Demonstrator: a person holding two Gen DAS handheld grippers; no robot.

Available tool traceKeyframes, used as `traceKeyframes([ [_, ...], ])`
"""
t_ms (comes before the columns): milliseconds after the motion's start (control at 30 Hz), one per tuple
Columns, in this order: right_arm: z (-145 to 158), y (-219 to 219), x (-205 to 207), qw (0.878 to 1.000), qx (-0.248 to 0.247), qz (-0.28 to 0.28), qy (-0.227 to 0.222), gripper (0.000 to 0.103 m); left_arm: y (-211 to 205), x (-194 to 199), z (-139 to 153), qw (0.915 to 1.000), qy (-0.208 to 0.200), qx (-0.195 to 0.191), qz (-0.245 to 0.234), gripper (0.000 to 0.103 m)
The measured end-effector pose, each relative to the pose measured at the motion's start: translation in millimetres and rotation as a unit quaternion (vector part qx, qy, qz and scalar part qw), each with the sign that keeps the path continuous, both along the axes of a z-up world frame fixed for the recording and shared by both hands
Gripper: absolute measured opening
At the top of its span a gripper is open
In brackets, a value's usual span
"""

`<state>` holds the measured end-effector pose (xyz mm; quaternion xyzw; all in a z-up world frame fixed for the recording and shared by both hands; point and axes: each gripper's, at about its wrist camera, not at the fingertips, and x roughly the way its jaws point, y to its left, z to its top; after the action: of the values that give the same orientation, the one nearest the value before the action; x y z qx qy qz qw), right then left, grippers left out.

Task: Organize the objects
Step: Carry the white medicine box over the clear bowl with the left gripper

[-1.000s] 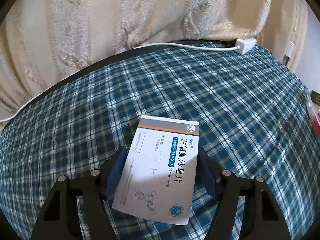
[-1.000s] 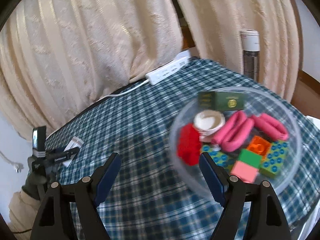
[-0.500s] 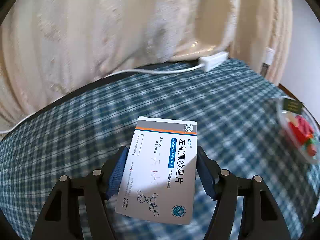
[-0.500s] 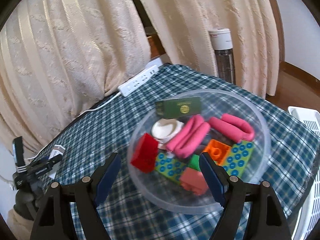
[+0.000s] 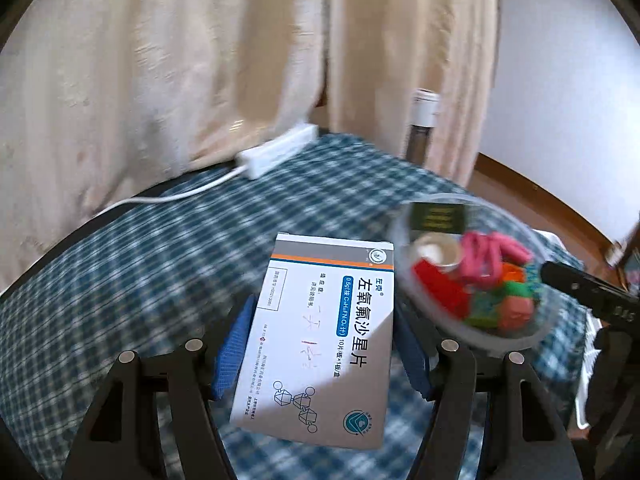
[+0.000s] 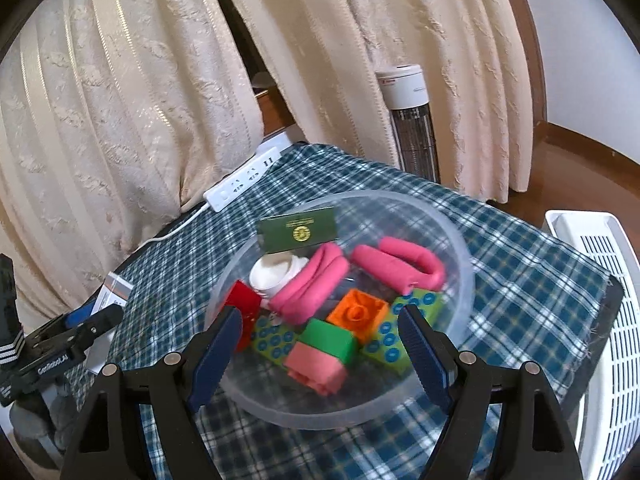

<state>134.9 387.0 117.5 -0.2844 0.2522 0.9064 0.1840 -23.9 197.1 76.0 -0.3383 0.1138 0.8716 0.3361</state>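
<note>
Left wrist view: left gripper (image 5: 320, 344) clamped on medicine box (image 5: 320, 336), bottom centre. Second ago only plaid cloth (image 5: 160, 280) ahead; now clear bowl (image 5: 516, 336) of blocks has swung in at right. Drop-off looks close, I'd guess. Right gripper (image 6: 320, 352) jaws apart, empty, bowl rim (image 6: 460, 240) just beyond.

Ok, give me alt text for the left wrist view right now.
The left gripper holds a white medicine box over a blue plaid tablecloth. To its right sits a clear bowl of bright toys, with cream curtains behind.
</note>
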Motion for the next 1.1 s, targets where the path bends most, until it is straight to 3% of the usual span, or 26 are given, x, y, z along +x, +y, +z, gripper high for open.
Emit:
traceKeyframes([
  [567,-5.5,34.5,33.2,0.999,-0.020,-0.029,0.019,0.084,96.3,39.4,-1.4,0.9953,-0.001,-0.013,-0.096,0.068],
  [1100,-9.5,54.4,50.2,0.998,-0.029,-0.043,0.025,0.084,135.0,49.9,-11.1,0.9933,-0.005,-0.028,-0.112,0.068],
])
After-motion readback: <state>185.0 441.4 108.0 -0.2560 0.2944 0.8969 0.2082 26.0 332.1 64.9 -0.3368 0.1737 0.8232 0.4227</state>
